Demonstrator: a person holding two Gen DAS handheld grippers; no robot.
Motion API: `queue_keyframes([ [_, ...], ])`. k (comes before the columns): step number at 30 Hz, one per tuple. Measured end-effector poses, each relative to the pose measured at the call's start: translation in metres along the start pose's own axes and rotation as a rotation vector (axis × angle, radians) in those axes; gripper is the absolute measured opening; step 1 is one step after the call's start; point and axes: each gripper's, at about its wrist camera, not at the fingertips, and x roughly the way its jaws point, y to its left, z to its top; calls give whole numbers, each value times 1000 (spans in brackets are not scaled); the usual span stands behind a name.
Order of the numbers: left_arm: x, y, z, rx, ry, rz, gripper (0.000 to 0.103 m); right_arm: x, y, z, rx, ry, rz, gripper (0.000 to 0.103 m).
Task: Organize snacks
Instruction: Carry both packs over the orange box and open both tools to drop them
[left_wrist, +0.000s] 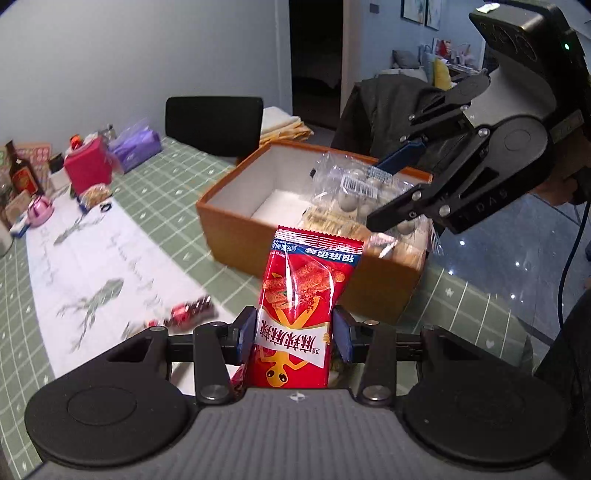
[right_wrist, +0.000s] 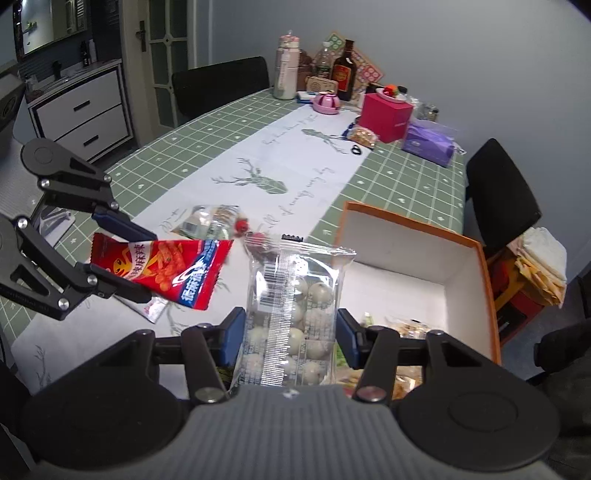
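The left claw (left_wrist: 293, 334) is clamped on a red snack bag (left_wrist: 299, 306) above the surface (left_wrist: 155, 177), beside the right claw (right_wrist: 290, 338), clamped on a clear egg pack (right_wrist: 291, 314) near the orange box (right_wrist: 424, 258).

Glossy red foil packet (left_wrist: 303, 295); clear crinkly plastic bag (right_wrist: 295, 310).

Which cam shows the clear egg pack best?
Right wrist: the clear egg pack fills centre frame between the right hand-held gripper pads, barcode and eggs visible. Left wrist shows the same pack farther off, over the orange box, partly covered by that gripper.
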Motion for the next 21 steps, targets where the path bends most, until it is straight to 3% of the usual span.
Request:
queue_keyframes([
  [11,60,-21,66,18,-18,-64,50,-9,-67,-12,76,8,-90,52],
  [21,102,-19,101,6,-1,-77,50,15,-120,-12,163,47,-137,52],
])
